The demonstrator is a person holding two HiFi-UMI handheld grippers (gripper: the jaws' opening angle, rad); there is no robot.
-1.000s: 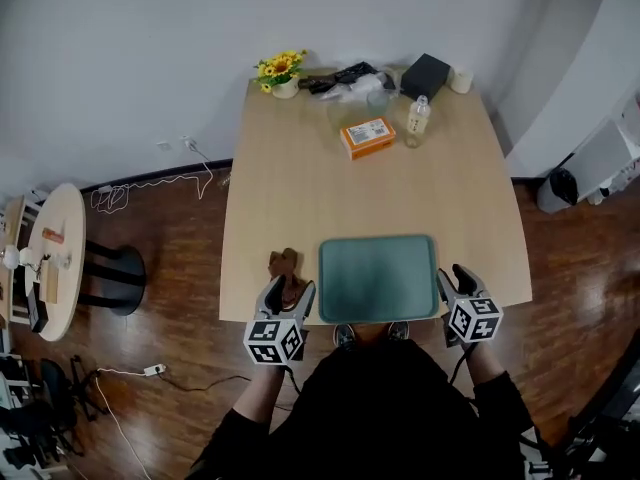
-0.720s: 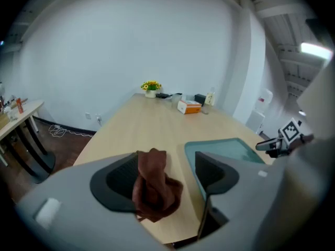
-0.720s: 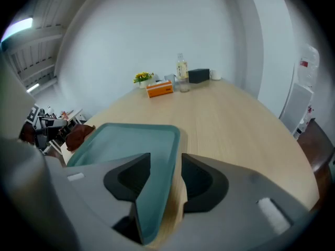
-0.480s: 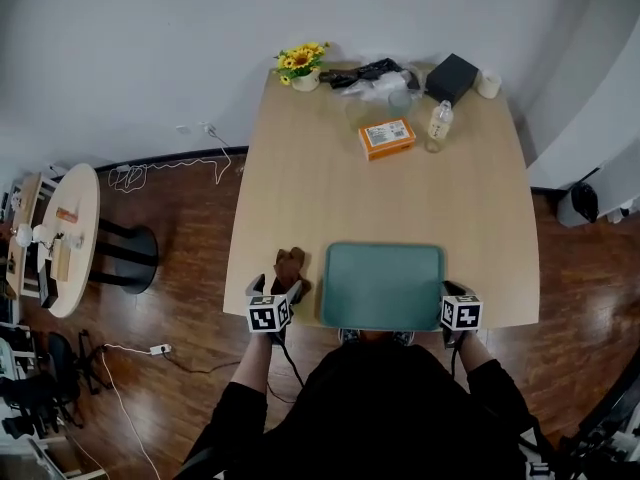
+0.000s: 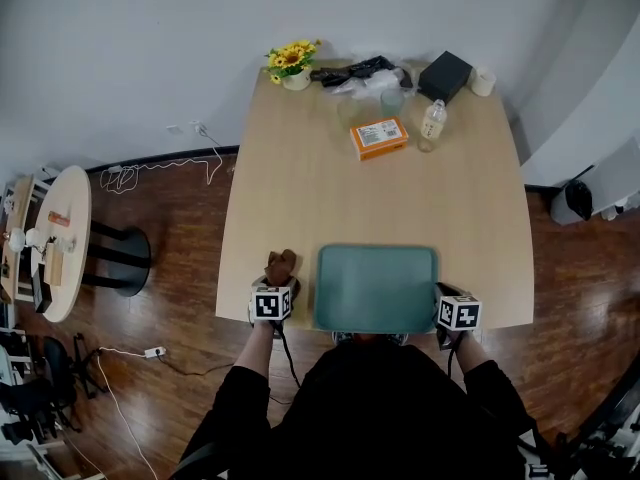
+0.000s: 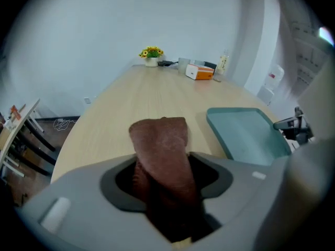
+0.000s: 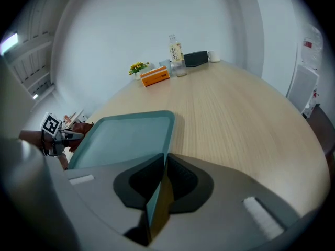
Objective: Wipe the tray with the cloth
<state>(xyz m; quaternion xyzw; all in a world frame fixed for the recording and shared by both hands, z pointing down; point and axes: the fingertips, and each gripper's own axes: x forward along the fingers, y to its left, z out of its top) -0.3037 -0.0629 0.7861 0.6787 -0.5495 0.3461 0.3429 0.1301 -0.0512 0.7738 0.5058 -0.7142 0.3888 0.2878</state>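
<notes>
The teal tray (image 5: 376,251) lies at the near edge of the wooden table (image 5: 300,198). A brown cloth (image 5: 280,266) is bunched just left of it. My left gripper (image 5: 276,285) has the cloth (image 6: 162,143) filling the gap between its jaws, which are closing and squeeze its near end (image 6: 166,179). My right gripper (image 5: 441,294) sits at the tray's near right corner. Its jaws (image 7: 163,174) are closing on the thin rim of the tray (image 7: 125,135), which stands between them. Each gripper shows in the other's view, the right gripper (image 6: 291,127) and the left gripper (image 7: 52,132).
At the table's far end stand a pot of yellow flowers (image 5: 290,64), an orange box (image 5: 379,137), a clear bottle (image 5: 431,122), a black box (image 5: 445,74) and a white cup (image 5: 483,80). A round side table (image 5: 55,238) stands on the floor at left.
Both grippers have drawn in from wide open. The left one has moved forward onto the cloth, the right one has closed in on the tray's right corner.
</notes>
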